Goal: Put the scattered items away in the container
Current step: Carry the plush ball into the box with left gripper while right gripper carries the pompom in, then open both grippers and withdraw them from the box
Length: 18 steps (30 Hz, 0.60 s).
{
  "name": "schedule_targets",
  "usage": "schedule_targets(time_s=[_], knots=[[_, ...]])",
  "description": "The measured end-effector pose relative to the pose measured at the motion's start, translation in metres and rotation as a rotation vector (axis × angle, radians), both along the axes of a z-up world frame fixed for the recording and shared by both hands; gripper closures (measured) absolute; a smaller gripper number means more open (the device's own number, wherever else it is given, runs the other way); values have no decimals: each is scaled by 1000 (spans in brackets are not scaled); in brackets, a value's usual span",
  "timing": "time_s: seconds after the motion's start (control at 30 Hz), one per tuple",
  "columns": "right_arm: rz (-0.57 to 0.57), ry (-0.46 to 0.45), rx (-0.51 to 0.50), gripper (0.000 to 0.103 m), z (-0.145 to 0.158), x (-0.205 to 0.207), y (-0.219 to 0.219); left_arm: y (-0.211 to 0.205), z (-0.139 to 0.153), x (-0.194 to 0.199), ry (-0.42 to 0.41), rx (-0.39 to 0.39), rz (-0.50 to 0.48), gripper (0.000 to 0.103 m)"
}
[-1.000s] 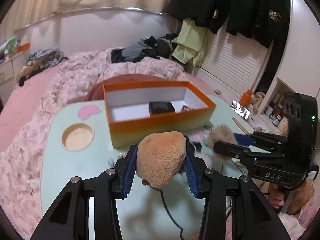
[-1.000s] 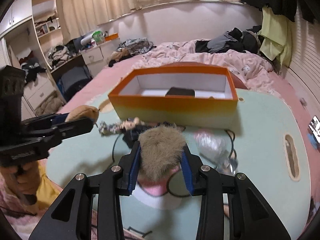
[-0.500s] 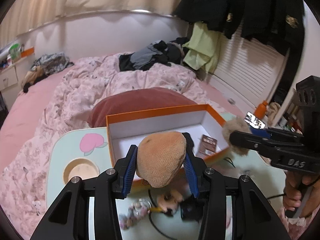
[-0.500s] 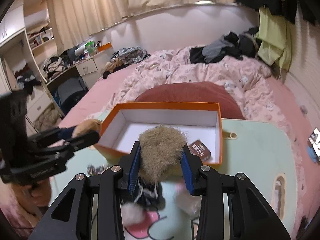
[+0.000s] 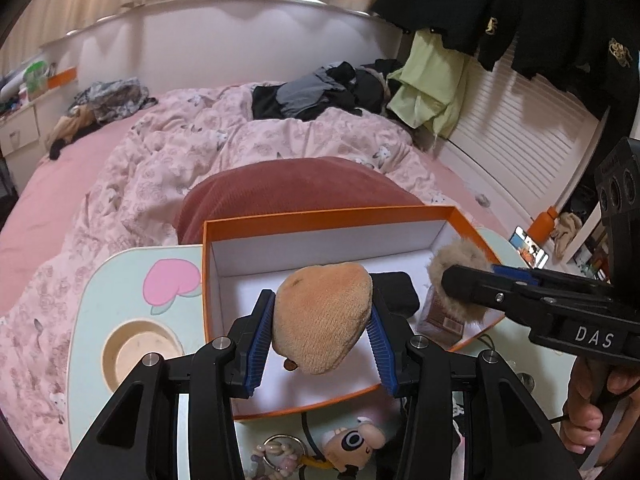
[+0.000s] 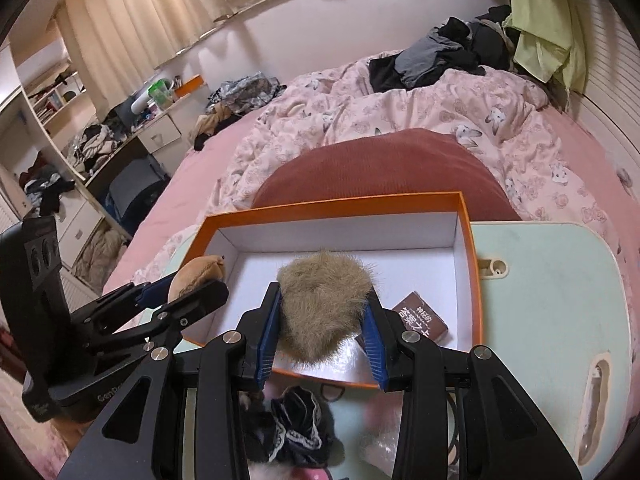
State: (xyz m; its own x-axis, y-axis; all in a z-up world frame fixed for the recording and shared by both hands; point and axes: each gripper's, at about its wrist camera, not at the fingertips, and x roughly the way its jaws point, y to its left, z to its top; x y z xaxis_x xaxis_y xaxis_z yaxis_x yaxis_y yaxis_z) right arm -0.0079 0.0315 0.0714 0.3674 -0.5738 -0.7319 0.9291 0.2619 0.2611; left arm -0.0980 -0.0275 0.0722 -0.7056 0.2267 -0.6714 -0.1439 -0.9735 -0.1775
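Over the orange box [image 5: 320,216], seen from the left wrist, the left hand-held gripper [image 5: 323,330] pinches a tan plush toy [image 5: 322,318] between its blue pads, the toy hanging above the box's white floor. At 3 o'clock the right hand-held gripper [image 5: 460,284] reaches in, closed on a grey-brown fur ball [image 5: 456,258] above the box's right end, with a hand [image 5: 592,404] on its grip at 4 o'clock. Inside the box lie a black case [image 5: 398,294] and a brown packet [image 5: 440,322]. At 6 o'clock, on the pale green surface [image 5: 92,320] in front of the box, sit a small doll head [image 5: 352,442] and a bead ring [image 5: 272,450]. A dark red cushion [image 5: 296,188] lies behind the box at 12 o'clock. From the right wrist, the right hand-held gripper [image 6: 320,342] squeezes the fur ball [image 6: 322,308] above the near wall of the box [image 6: 340,208]. The brown packet [image 6: 422,316] rests on the box floor at 3 o'clock. The left hand-held gripper [image 6: 200,284] enters at 9 o'clock, clamping the plush toy [image 6: 196,272] at the box's left edge. Black lacy cloth [image 6: 296,428] lies on the surface [image 6: 552,288] at 6 o'clock.
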Motion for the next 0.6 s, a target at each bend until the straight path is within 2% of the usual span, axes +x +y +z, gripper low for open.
schedule_targets(time_s=[0.03,0.07,0.1,0.17,0.23,0.43,0.6], knots=[[-4,3,3,64,-1,0,-1,0,0,0,0,1,5,60],[-10,6,6,63,-1,0,-3,-1,-1,-1,-1,5,18,55],[-18,10,9,62,-2,0,-4,-4,-1,-2,-1,17,35,47],[-39,16,21,57,-4,-2,-7,-9,0,-4,4,45,60,38],[-59,20,50,38,-6,-4,-9,-14,0,-3,8,55,71,35],[-76,61,-10,37,5,-9,6,-22,4,9,9,70,63,34],[-79,43,-35,37,16,-16,30,-17,14,39,60,24,31,33]])
